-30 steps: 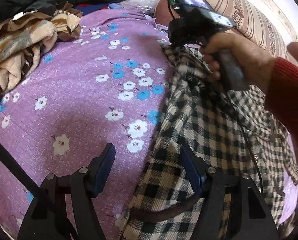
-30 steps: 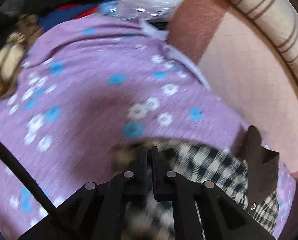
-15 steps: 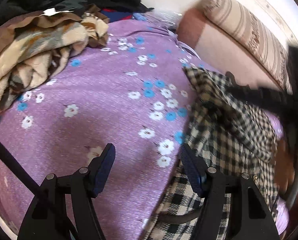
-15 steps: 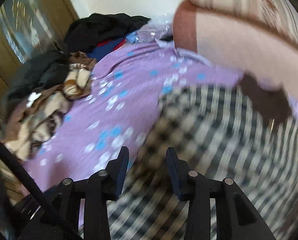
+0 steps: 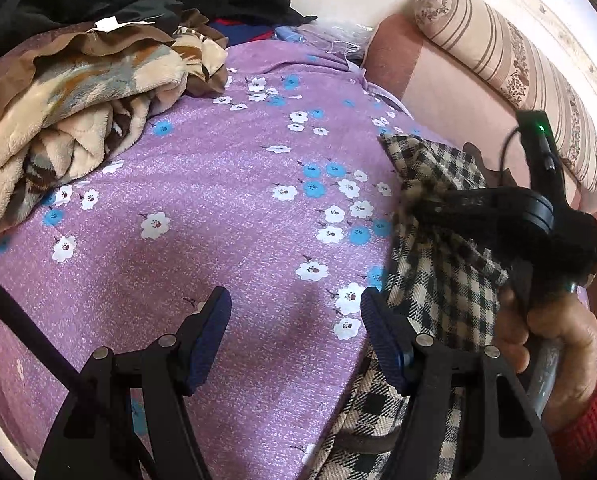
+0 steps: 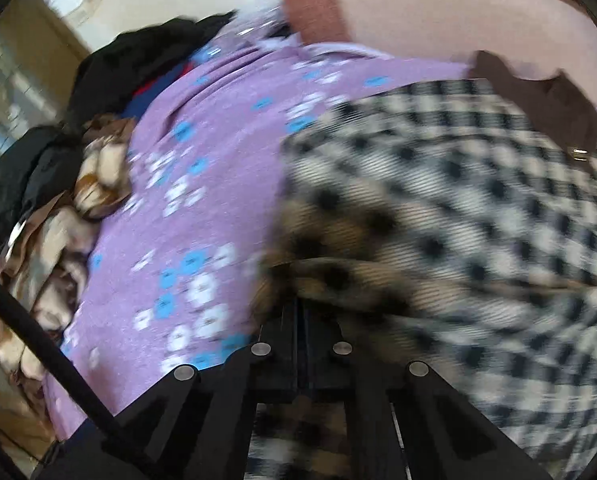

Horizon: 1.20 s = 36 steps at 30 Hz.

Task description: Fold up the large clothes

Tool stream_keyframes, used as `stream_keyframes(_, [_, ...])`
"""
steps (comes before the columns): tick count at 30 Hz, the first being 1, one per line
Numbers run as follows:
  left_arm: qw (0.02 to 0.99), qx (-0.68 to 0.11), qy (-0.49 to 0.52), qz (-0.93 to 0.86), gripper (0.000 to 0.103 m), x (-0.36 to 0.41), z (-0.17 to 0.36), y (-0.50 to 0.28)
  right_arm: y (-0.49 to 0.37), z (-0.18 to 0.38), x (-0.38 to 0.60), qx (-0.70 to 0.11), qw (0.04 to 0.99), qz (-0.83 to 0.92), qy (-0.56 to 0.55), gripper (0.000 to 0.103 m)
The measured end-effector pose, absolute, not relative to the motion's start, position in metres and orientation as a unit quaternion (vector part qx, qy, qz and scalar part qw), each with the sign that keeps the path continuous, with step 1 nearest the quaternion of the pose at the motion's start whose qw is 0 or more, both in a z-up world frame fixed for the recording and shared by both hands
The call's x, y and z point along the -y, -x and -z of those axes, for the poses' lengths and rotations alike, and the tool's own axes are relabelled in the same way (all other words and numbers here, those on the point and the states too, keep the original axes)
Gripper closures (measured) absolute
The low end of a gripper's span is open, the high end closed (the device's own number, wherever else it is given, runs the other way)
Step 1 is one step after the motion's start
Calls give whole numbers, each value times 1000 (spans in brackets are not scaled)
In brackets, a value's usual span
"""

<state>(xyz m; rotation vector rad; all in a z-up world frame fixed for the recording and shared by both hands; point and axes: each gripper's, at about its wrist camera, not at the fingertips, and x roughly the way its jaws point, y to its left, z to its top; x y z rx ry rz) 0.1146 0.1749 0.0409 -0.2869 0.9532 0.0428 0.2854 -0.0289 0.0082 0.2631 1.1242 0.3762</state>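
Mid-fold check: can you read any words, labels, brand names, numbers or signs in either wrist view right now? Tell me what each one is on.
No text can be read in either view.
White tag on the brown blanket: too small to show any writing.
Faint raised marking on the right gripper arm: too blurred to read.
Checked garment, purple floral sheet, striped bolster: patterns only, no lettering.

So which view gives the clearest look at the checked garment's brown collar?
The right wrist view: the brown collar lies in full sight at the far edge of the checked garment, though slightly blurred. The left wrist view shows only a dark sliver of it, behind the cloth bunched at the right tongs.
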Motion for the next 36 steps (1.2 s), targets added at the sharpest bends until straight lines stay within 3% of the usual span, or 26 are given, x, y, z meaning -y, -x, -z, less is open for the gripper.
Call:
stream_keyframes(8, [878, -461, 126, -22, 37, -172, -37, -114, -253, -29, 29, -498, 843, -185, -79, 100])
stream_keyframes(12, [876, -466, 123, -18, 37, -169, -35, -115, -236, -41, 85, -475, 866, -131, -81, 99])
stream_keyframes(16, [877, -468, 105, -17, 37, -161, -33, -116, -237, -17, 149, -506, 853, -48, -122, 92])
stream_keyframes(21, [873, -480, 87, -16, 37, -152, -26, -119, -215, -9, 204, -509, 847, -27, -154, 95])
stream_keyframes(22, [872, -482, 85, -15, 37, -151, -25, -119, -208, -11, 211, -509, 849, -14, -143, 94])
stream_keyframes(25, [867, -492, 77, -11, 37, -146, -20, -120, -187, -11, 237, -515, 849, 25, -113, 65])
stream_keyframes(28, [866, -496, 66, -10, 37, -141, -17, -117, -154, -10, 277, -510, 845, 25, -158, 67])
stream_keyframes(30, [867, -495, 62, -10, 37, -139, -17, -115, -128, -12, 304, -517, 838, 81, -157, 59])
stream_keyframes(36, [869, -489, 77, 4, 37, -137, -26, -106, -21, -35, 411, -472, 833, 156, -244, 58])
